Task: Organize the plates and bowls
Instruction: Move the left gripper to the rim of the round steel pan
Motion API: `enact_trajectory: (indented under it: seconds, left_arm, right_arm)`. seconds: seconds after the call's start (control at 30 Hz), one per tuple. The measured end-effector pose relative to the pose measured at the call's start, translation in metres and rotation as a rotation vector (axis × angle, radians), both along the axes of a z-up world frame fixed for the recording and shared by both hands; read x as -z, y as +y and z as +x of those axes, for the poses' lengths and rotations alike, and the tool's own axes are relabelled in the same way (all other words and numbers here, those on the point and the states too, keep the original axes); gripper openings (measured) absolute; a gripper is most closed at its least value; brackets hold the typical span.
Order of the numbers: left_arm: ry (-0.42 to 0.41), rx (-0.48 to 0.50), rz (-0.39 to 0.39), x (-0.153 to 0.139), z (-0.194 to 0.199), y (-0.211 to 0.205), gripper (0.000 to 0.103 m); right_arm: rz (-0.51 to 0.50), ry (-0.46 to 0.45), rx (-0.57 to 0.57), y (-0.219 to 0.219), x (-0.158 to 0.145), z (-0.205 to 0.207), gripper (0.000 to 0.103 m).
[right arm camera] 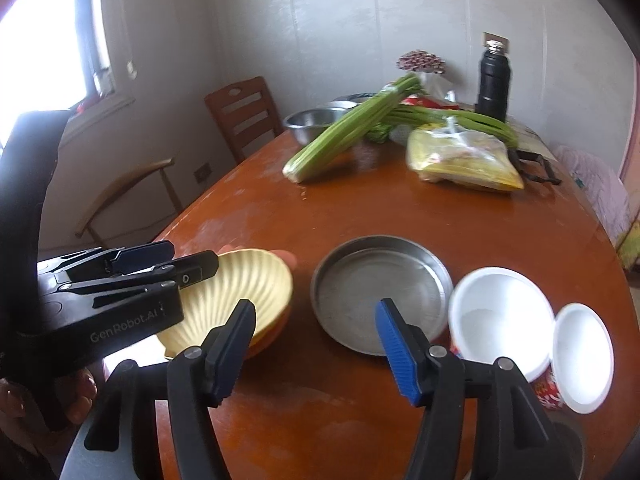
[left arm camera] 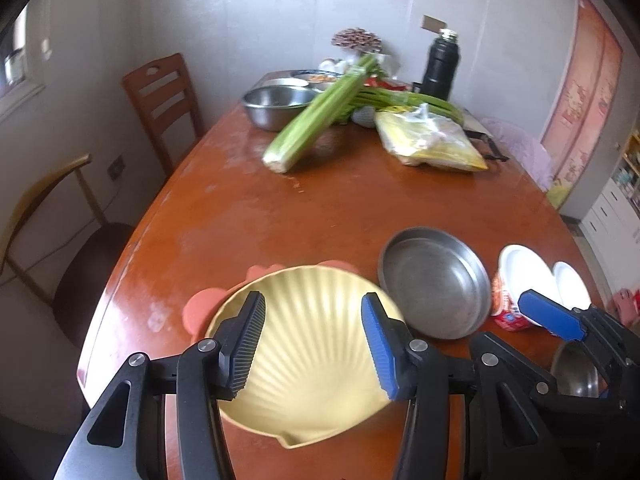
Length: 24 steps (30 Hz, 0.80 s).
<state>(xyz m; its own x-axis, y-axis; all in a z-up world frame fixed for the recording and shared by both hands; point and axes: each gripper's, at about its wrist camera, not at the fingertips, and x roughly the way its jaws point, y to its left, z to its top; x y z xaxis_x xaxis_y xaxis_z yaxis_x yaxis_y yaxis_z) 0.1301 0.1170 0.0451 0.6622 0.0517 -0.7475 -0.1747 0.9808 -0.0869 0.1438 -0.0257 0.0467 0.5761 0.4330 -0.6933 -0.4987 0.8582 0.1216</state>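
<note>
Two grippers, yours: left gripper (left arm camera: 314, 344) wide open over one yellow shell-shaped ribbed plate (left arm camera: 308, 392) | right gripper (right arm camera: 316, 350) wide open, empty | one round steel pan (right arm camera: 380, 292).

The table (right arm camera: 400, 220) is glossy wood. The pan (right arm camera: 380, 292) at centre is dull metal, the ribbed plate (left arm camera: 308, 344) matt yellow.

Orange dish (right arm camera: 276, 330) mostly hidden beneath the yellow shell plate (right arm camera: 244, 292); far-end bowls (left arm camera: 308, 80) behind blurred celery (left arm camera: 316, 116).

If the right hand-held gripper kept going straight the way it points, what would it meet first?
Most likely the shallow steel pan, lying just ahead between the open jaws of the right hand-held gripper, though depth is uncertain.
</note>
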Motion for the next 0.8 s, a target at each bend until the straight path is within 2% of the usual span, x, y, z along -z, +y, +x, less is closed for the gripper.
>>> enact_trajectory:
  seconds: [0.2, 0.33, 0.4, 0.6, 0.8]
  left_arm:
    - [0.019, 0.094, 0.018, -0.01, 0.021, -0.023, 0.055]
    - [0.056, 0.176, 0.006, -0.011, 0.042, -0.036, 0.055]
    - [0.088, 0.213, -0.009, -0.007, 0.057, -0.042, 0.055]
    - [0.176, 0.25, 0.023, 0.014, 0.093, -0.047, 0.055]
    - [0.226, 0.291, -0.02, 0.032, 0.12, -0.048, 0.055]
  right_arm:
    - [0.058, 0.024, 0.073, -0.032, -0.004, -0.001, 0.063]
    - [0.103, 0.097, 0.115, -0.047, 0.004, 0.002, 0.063]
    - [0.123, 0.134, 0.141, -0.052, 0.012, 0.003, 0.063]
    - [0.168, 0.228, 0.215, -0.049, 0.033, 0.011, 0.063]
    - [0.13, 0.269, 0.277, -0.042, 0.05, 0.025, 0.063]
